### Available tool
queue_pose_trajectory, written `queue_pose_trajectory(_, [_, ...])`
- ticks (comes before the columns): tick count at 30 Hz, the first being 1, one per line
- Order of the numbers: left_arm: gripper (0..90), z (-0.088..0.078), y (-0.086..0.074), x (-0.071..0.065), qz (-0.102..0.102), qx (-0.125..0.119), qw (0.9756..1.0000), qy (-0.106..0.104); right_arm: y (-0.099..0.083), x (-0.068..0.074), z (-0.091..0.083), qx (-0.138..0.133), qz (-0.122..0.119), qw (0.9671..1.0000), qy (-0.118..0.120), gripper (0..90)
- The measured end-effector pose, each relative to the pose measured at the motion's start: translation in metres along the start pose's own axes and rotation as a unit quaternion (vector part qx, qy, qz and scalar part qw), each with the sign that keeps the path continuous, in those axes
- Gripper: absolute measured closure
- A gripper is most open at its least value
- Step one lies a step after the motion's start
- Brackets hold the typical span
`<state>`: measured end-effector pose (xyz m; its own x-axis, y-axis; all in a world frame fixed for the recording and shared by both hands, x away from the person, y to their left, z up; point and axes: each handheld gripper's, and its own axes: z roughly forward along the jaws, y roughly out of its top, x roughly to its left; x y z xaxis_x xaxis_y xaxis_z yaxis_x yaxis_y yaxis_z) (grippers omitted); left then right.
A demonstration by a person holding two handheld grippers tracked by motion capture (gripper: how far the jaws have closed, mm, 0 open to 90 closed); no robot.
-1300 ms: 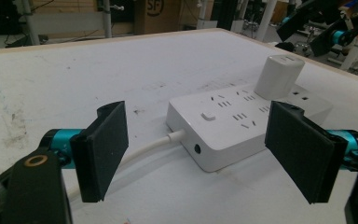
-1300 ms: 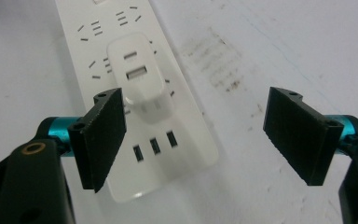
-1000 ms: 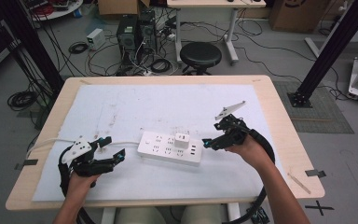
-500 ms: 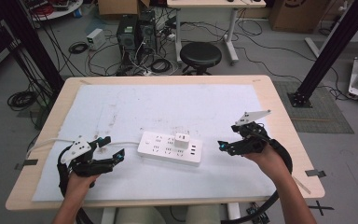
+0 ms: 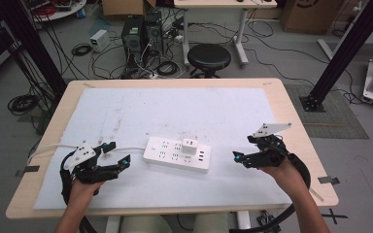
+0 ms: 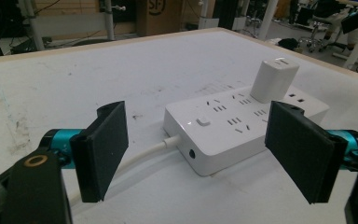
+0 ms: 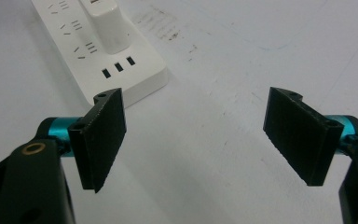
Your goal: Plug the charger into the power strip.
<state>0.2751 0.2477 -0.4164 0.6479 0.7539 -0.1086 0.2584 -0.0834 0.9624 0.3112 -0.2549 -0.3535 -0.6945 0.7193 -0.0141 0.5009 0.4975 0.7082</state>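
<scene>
A white power strip (image 5: pixel 177 154) lies near the middle of the white mat, with a white plug-in adapter (image 5: pixel 190 146) standing in one of its sockets. Its white cable (image 5: pixel 48 146) runs off to the left. My left gripper (image 5: pixel 117 156) rests on the mat just left of the strip, open and empty; in the left gripper view the strip (image 6: pixel 242 124) and adapter (image 6: pixel 275 80) lie just beyond its jaws. My right gripper (image 5: pixel 243 148) hovers to the right of the strip, open with nothing between its jaws; the strip's end (image 7: pixel 116 58) lies at upper left of the right gripper view.
The white mat (image 5: pixel 184 111) covers most of the wooden table (image 5: pixel 296 121). Beyond the far edge stand a black stool (image 5: pixel 209 57), computer towers (image 5: pixel 141 31) and tangled floor cables. A black frame post (image 5: pixel 342 53) rises at the right.
My right gripper has drawn away from the power strip to the right and toward the near edge. The left gripper and the strip have not moved.
</scene>
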Motion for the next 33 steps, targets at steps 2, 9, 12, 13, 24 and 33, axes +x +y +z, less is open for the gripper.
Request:
queue_pose_trajectory(2, [21.4, 0.000, 0.000, 0.000, 0.000, 0.001, 1.0000, 0.000, -0.001, 0.000, 0.000, -0.001, 0.001, 1.0000, 0.001, 21.5])
queue_pose_trajectory(9, [21.4, -0.002, 0.000, 0.002, -0.003, 0.001, 1.0000, 0.002, -0.003, -0.001, 0.000, 0.000, 0.006, 1.0000, -0.006, 20.5])
queue_pose_trajectory(12, [21.4, -0.003, -0.001, 0.003, -0.008, 0.001, 1.0000, 0.002, -0.004, -0.003, 0.001, 0.001, 0.019, 0.9997, -0.017, 20.5])
queue_pose_trajectory(13, [21.4, -0.003, -0.001, 0.003, -0.008, 0.001, 1.0000, 0.002, -0.004, -0.003, 0.001, 0.000, 0.023, 0.9996, -0.018, 20.5])
queue_pose_trajectory(24, [21.4, 0.000, -0.008, 0.018, -0.025, 0.004, 0.9996, 0.010, -0.007, -0.014, 0.002, 0.000, 0.040, 0.9989, -0.025, 20.4])
queue_pose_trajectory(33, [21.4, 0.003, -0.006, 0.016, -0.014, 0.000, 0.9999, 0.003, -0.007, -0.021, 0.009, -0.005, 0.056, 0.9980, -0.030, 20.4])
